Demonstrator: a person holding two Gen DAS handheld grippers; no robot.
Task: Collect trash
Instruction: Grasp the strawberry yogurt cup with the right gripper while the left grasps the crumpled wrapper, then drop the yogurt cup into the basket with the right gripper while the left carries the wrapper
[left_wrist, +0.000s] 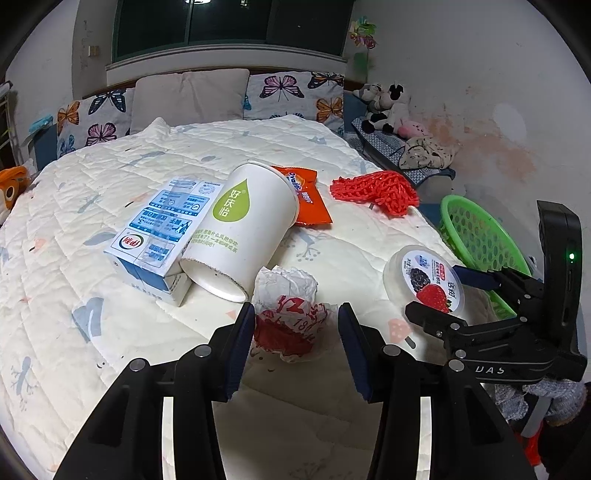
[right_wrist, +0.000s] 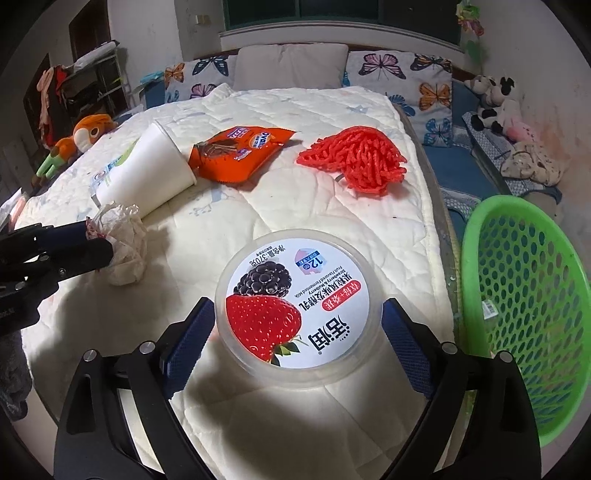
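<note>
My left gripper (left_wrist: 297, 314) is shut on a crumpled white and red paper wrapper (left_wrist: 288, 291) that lies on the quilt; the right wrist view shows its tips (right_wrist: 99, 240) at the wad's left edge (right_wrist: 125, 240). My right gripper (right_wrist: 299, 301) is open around a round yogurt tub (right_wrist: 299, 306) with a strawberry label, a pad close beside each side. Beyond lie a tipped white paper cup (left_wrist: 240, 229), a blue milk carton (left_wrist: 159, 229), an orange snack packet (right_wrist: 236, 151) and red foam netting (right_wrist: 354, 162).
Everything rests on a bed with a cream quilt (left_wrist: 110, 350). A green perforated basket (right_wrist: 532, 295) stands on the floor right of the bed. Butterfly pillows (left_wrist: 291, 92) line the headboard, and plush toys (left_wrist: 388, 107) sit at the right wall.
</note>
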